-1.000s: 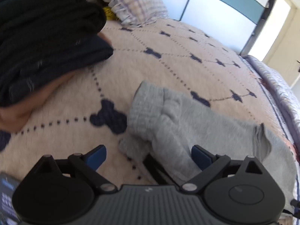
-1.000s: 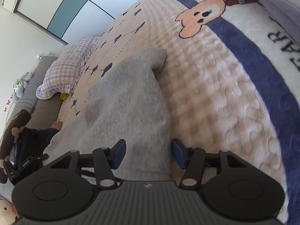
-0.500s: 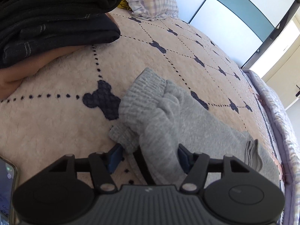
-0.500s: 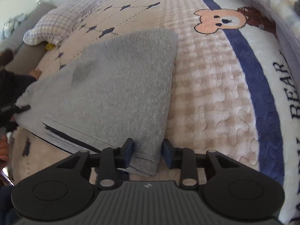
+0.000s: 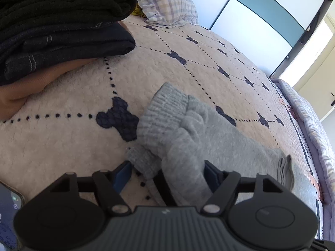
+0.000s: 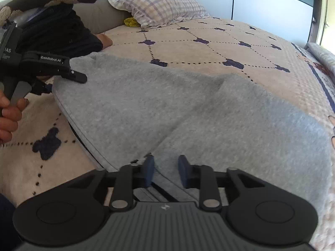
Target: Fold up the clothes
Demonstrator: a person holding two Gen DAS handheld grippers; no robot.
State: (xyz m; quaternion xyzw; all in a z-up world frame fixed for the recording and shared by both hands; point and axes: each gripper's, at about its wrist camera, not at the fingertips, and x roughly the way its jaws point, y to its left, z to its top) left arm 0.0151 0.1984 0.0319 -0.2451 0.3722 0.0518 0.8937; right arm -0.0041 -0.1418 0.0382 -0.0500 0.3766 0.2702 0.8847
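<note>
On a cream blanket (image 6: 209,48), we hold gray sweatpants (image 6: 188,108). A phone (image 5: 8,209) is cut off at left. The left gripper (image 5: 165,172) clamps a bunched leg near the cuff (image 5: 163,108); the right gripper (image 6: 165,170), jaws narrowly apart, straddles fabric, grip uncertain.

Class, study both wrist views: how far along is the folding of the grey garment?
Done: the grey garment lies doubled over on the blanket, layered edges showing.
In hand: the left hand-held gripper grips its cuffed end; the right hand-held gripper straddles the other edge, a gap showing.
Left: further folds, perhaps joining the dark stack.
</note>
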